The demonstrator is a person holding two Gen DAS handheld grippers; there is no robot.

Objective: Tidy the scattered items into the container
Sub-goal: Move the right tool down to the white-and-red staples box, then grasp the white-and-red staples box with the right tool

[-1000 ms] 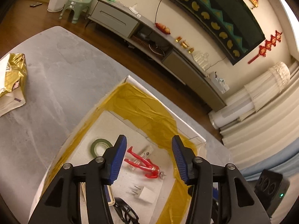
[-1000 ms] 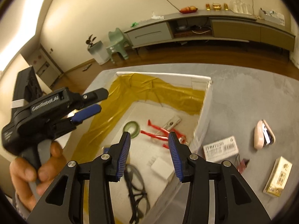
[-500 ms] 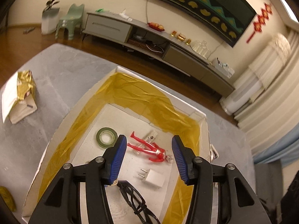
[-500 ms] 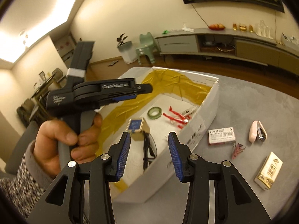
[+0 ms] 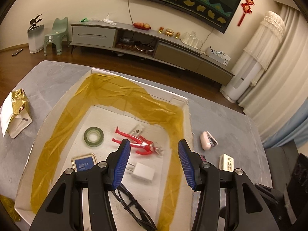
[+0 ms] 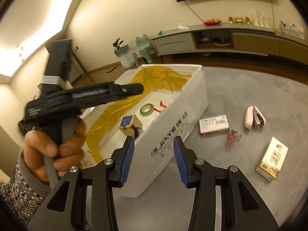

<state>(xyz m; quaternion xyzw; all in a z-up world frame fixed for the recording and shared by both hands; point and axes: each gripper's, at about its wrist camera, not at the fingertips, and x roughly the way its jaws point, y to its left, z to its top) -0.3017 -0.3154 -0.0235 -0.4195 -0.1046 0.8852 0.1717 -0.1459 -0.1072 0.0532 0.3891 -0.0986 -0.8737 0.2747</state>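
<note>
The box, white with yellow film lining its walls, is seen on the grey table, directly ahead of and below the left gripper. Inside it, a red figure is spotted just beyond the fingertips, between them. A tape roll is found off to the left of the left finger, and a blue-lidded tin lies nearer, beside that finger. A white charger is seen in the gap between the fingers, and black glasses lie closer in, partly hidden by the gripper body. Nothing is held here; the jaws are spread wide.

Outside the box, right of the right finger, a pink stapler and a gold pack are left on the table. A gold bag is seen far left.

From the right wrist, the right gripper is shown spread and empty too, with the box's printed wall lying straight ahead between its fingertips. Right of the right finger, a staple box, a clump of what may be red clips, the stapler and the gold pack are scattered, well apart from the box. To the left, the other gripper is gripped by a hand over the box.
</note>
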